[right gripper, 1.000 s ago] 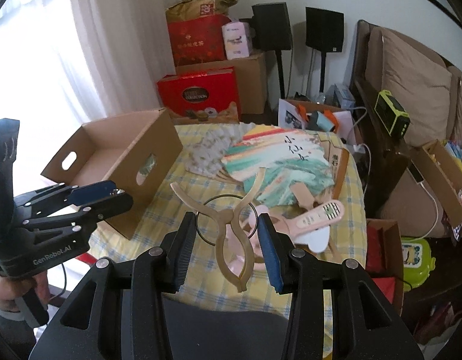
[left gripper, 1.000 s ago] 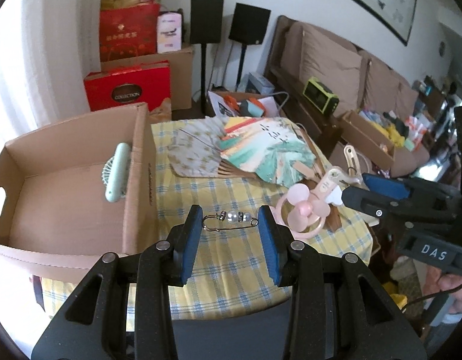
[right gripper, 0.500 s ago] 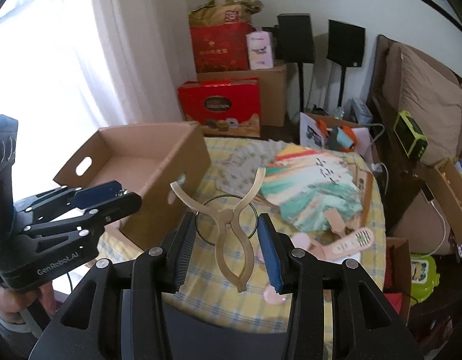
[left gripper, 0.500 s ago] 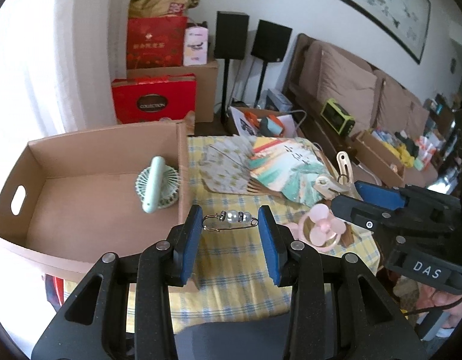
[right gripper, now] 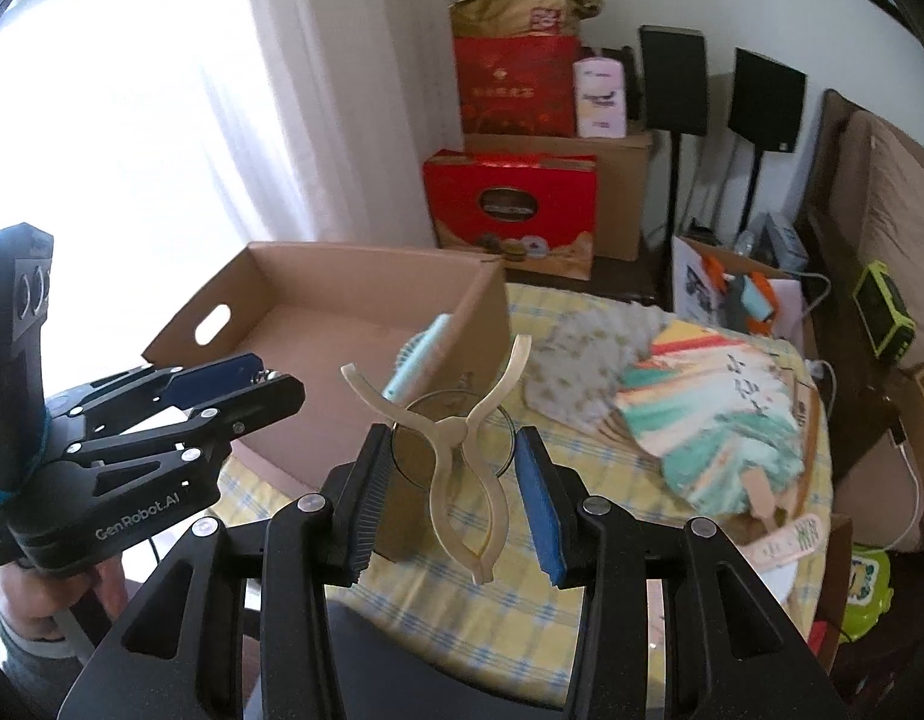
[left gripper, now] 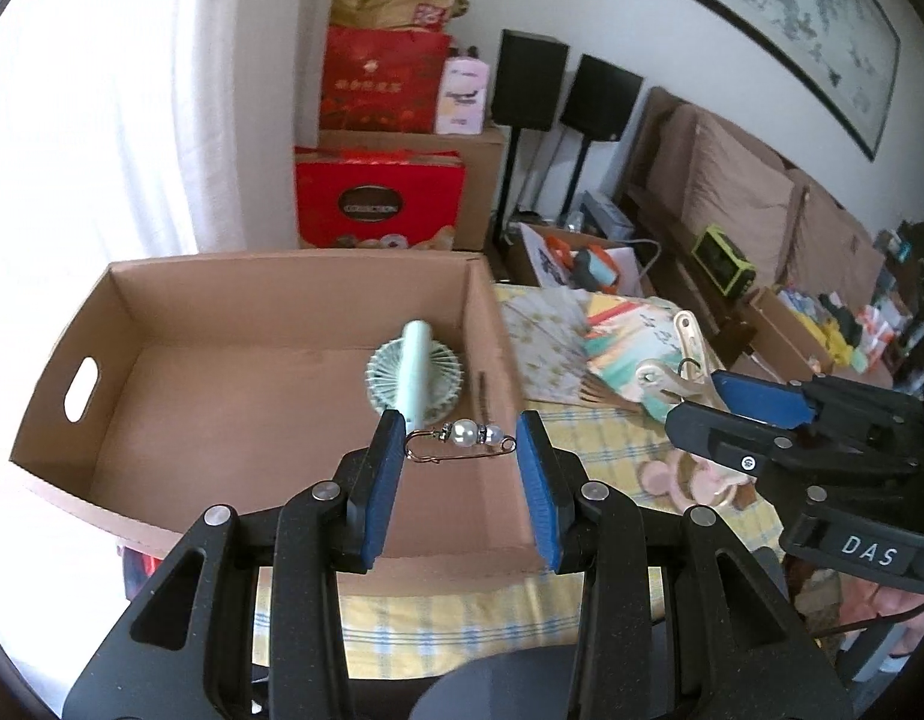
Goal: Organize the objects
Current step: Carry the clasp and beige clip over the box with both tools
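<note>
We see a table with a yellow checked cloth [right gripper: 462, 630], an open cardboard box [left gripper: 270, 396] on its left side and spread paper fans [right gripper: 702, 426] on its right. A mint handheld fan [left gripper: 414, 378] lies inside the box by its right wall. Red gift boxes [left gripper: 378, 204] and two black speakers [left gripper: 558, 90] stand behind, against the wall. Our left gripper [left gripper: 462, 450] hovers above the box, its blue pads partly closed on a pearl safety pin [left gripper: 462, 443] spanning them. Our right gripper [right gripper: 456, 468], just beside the box wall, pinches a beige clip [right gripper: 462, 450] upright, its prongs splayed upward.
</note>
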`<state>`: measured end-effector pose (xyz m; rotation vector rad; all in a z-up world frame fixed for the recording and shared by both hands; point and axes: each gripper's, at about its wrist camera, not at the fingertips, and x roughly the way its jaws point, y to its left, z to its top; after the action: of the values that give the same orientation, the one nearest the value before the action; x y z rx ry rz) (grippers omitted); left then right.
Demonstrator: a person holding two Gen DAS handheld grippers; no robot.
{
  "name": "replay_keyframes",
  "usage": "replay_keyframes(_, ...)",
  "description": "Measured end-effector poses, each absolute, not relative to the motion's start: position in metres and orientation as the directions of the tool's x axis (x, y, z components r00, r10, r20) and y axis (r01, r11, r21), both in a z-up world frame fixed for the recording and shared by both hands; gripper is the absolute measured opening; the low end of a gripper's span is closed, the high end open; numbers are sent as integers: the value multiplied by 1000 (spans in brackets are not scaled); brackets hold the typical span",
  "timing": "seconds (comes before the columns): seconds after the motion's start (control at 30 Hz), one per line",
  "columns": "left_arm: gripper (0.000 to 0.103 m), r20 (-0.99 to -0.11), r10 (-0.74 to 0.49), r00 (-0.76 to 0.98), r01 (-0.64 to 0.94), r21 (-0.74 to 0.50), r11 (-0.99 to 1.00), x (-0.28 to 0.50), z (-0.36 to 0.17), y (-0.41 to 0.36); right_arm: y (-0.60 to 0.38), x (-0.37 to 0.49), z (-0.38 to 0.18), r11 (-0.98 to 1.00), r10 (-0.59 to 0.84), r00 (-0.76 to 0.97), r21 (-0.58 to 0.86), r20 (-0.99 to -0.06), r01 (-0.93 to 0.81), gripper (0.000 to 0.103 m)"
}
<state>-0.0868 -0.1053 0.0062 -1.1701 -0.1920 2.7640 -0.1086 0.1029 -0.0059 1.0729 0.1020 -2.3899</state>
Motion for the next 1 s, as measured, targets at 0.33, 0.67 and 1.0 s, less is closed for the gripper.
replay_keyframes(0.33,35,-729,139,-670,-23,-167,-986,-100,-12,-143,47,-132,-11,-807,-483,-473,165,-737,567,42)
replay_keyframes(0.67,36,-732,99,-674,72,-199,-977,-106,-24,-197,-5,-168,-46,-744,-493,-322,199,-808,637,42)
replay_keyframes(1.0,36,-734,75,-675,127,-216,-968,-111,-33,-237,-46,-178,-86,-685,-398,-206,140,-894,715,42)
